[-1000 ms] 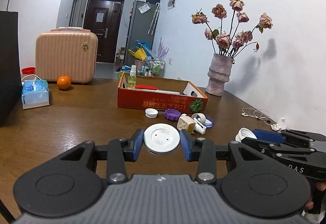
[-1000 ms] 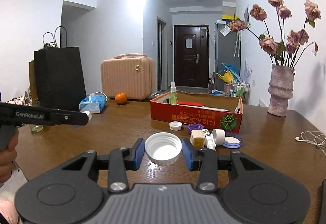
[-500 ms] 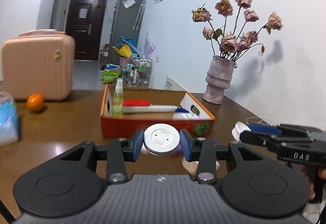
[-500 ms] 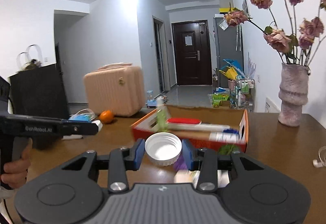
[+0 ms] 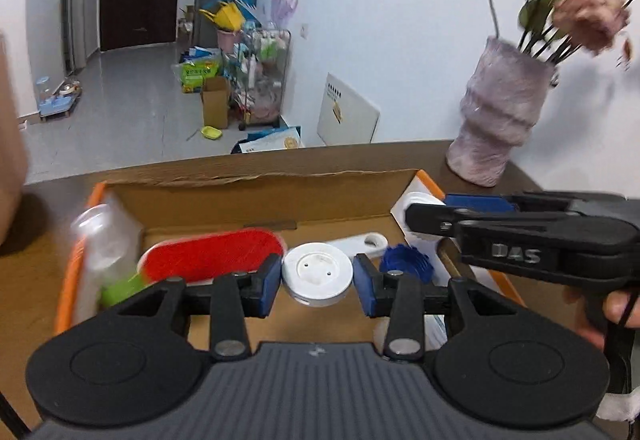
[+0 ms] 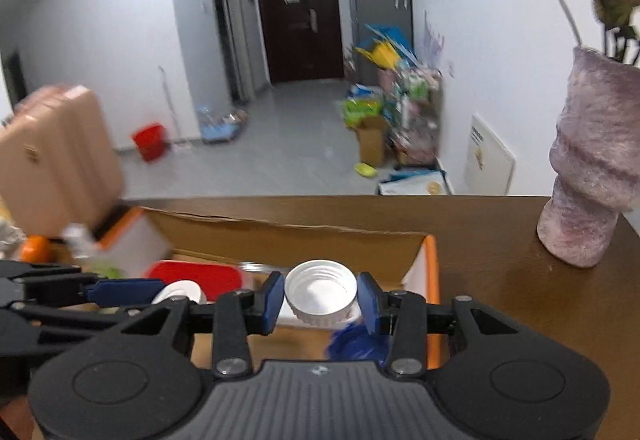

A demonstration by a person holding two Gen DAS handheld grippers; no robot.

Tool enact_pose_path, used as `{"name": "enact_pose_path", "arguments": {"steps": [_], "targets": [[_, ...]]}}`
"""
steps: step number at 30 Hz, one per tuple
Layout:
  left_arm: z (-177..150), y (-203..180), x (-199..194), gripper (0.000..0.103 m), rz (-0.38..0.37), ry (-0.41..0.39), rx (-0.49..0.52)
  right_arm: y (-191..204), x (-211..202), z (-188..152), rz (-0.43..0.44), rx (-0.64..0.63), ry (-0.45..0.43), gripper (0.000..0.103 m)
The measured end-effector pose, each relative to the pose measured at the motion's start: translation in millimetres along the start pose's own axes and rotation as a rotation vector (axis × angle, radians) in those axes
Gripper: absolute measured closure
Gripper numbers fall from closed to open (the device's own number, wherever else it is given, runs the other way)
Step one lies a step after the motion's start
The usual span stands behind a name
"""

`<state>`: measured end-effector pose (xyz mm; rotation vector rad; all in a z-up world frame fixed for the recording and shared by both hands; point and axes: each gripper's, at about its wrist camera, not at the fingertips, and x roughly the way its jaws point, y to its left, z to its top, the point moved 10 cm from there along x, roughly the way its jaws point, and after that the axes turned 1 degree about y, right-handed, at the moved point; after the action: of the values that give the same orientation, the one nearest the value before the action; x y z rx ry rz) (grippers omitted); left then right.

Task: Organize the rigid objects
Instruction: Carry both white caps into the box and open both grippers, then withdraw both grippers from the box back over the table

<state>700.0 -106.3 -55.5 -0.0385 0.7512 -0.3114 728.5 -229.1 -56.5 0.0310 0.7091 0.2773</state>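
My left gripper (image 5: 317, 282) is shut on a flat white round lid (image 5: 317, 274) and hangs over the open orange cardboard box (image 5: 256, 186). My right gripper (image 6: 321, 300) is shut on a white ribbed screw cap (image 6: 321, 296), hollow side up, over the box's right end (image 6: 430, 264). Inside the box lie a red oval item (image 5: 212, 256), a clear spray bottle (image 5: 104, 236), a white tool (image 5: 360, 240) and a blue ribbed cap (image 5: 406, 264). The right gripper shows at the right of the left wrist view (image 5: 424, 216), and the left gripper at the left of the right wrist view (image 6: 132, 290).
A pale purple vase (image 6: 592, 184) with dried flowers stands on the brown table (image 6: 520, 280) right of the box. A pink suitcase (image 6: 56, 156) and an orange (image 6: 34, 248) are at the left. Beyond the table's far edge is open floor with clutter.
Both grippers have travelled forward from the near table to above the box, each keeping its cap. The loose caps in front of the box have dropped out of view.
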Motion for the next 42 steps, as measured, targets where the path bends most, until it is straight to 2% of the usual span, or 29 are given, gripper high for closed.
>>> {"name": "enact_pose_path", "arguments": {"steps": [5, 7, 8, 9, 12, 17, 20, 23, 24, 26, 30, 32, 34, 37, 42], "targets": [[-12.0, 5.8, 41.6, 0.062, 0.036, 0.066, 0.025, -15.9, 44.1, 3.6, -0.098, -0.033, 0.039, 0.063], [-14.9, 9.1, 47.5, 0.062, 0.05, 0.064, 0.018, -19.3, 51.0, 1.3, -0.111, -0.027, 0.035, 0.056], [-14.7, 10.6, 47.7, 0.06, 0.045, 0.067, 0.01, -22.4, 50.1, 1.3, -0.097, -0.019, 0.025, 0.052], [-13.0, 11.3, 44.8, 0.058, 0.036, 0.058, -0.003, -22.6, 50.3, 0.0, -0.081, -0.017, 0.025, 0.052], [-5.6, 11.9, 33.7, 0.057, 0.045, 0.034, -0.008, -23.8, 41.1, 2.2, -0.08, -0.015, -0.001, 0.052], [7.2, 8.9, 2.7, 0.057, 0.07, -0.007, -0.001, -16.7, 2.7, 12.7, -0.044, -0.033, -0.025, 0.05], [11.9, 7.9, -30.3, 0.055, 0.094, -0.038, -0.004, -9.0, -32.7, 15.0, -0.033, -0.056, -0.044, 0.049], [9.6, 6.9, -80.6, 0.041, 0.137, -0.124, -0.006, -3.7, -80.7, 14.1, -0.024, -0.063, -0.088, 0.047], [5.5, 6.6, -102.4, 0.038, 0.154, -0.166, -0.012, -2.1, -98.5, 12.5, -0.016, -0.055, -0.112, 0.043], [-7.6, 5.5, -142.2, 0.037, 0.185, -0.224, -0.006, 4.1, -133.9, 4.1, 0.006, -0.053, -0.145, 0.041], [-42.4, 0.2, -219.1, 0.023, 0.237, -0.309, 0.0, 22.6, -199.7, -22.4, 0.023, -0.079, -0.207, 0.037], [-64.8, -4.0, -254.5, 0.02, 0.265, -0.348, 0.004, 34.5, -231.1, -40.3, 0.034, -0.097, -0.235, 0.032], [-91.3, -10.1, -286.6, 0.015, 0.263, -0.378, 0.001, 48.0, -263.7, -67.9, 0.051, -0.11, -0.268, 0.029], [-129.0, -18.1, -321.9, 0.007, 0.246, -0.418, -0.003, 69.9, -302.2, -114.4, 0.078, -0.123, -0.301, 0.028], [-204.8, -30.0, -371.0, 0.001, 0.295, -0.453, 0.036, 103.3, -363.1, -194.1, 0.11, -0.137, -0.391, 0.016]]}}
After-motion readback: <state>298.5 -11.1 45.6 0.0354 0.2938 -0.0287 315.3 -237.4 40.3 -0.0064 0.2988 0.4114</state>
